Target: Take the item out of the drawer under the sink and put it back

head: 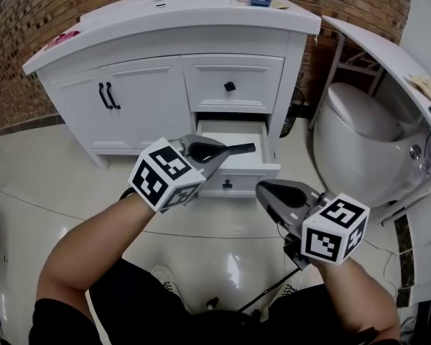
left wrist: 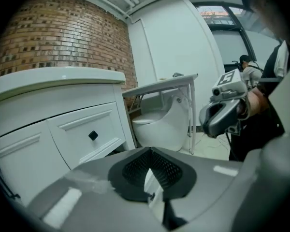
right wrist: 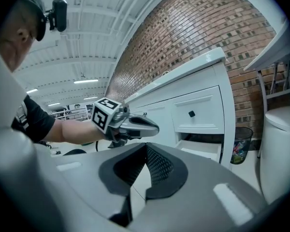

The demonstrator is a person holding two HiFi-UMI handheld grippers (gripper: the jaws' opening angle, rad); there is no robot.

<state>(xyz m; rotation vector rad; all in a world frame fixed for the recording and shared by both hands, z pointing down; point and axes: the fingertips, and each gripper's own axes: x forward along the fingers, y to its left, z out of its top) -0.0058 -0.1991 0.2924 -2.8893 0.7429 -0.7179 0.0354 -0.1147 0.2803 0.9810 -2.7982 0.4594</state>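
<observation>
While left tongs (head: 223, 157) and right tongs (head: 264, 191) stand closed, empty, above glossy floor (head: 43, 185), a black item (head: 238, 148) lies in the open drawer (head: 237, 169) just past the left tip; a toilet (head: 359, 135) sits beyond the right, brick wall (head: 21, 20) behind the vanity (head: 144, 85).

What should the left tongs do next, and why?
Probably open the left tongs and dip them around the slim black thing lying in the open drawer. They're shut with nothing between them and hover right beside it, so I think they can't grab it until they open.
</observation>
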